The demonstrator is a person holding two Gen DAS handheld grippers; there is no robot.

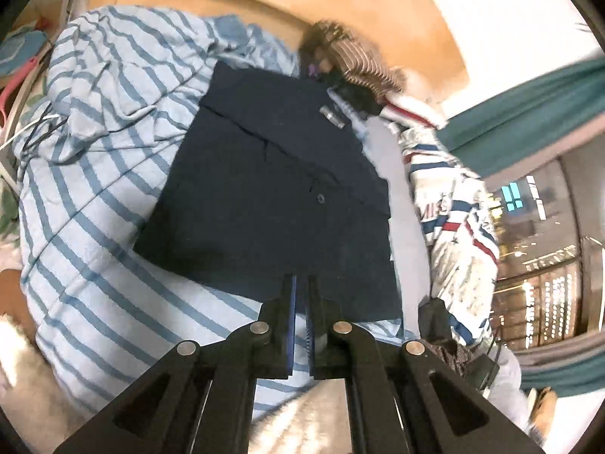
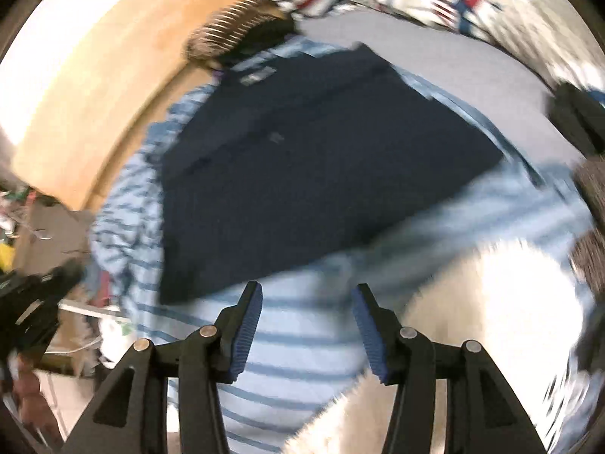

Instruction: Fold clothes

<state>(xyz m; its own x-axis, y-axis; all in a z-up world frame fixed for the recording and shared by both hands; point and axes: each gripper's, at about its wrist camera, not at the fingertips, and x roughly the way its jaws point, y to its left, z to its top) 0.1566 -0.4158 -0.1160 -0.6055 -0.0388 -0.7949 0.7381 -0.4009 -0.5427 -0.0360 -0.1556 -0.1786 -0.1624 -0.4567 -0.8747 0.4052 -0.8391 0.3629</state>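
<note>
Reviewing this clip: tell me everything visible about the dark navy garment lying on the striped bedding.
The navy garment is folded into a flat, roughly rectangular block. It looks like a woven shirt: a small dark button and a placket or seam line show on top, with a small label near its far edge. It lies on the blue-and-white striped bedding, its far end near a pile of other clothes. Neither set of tongs holds it.

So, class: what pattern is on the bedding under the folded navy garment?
Light-blue bedding with darker blue stripes; clearest in the left wrist view.
</note>
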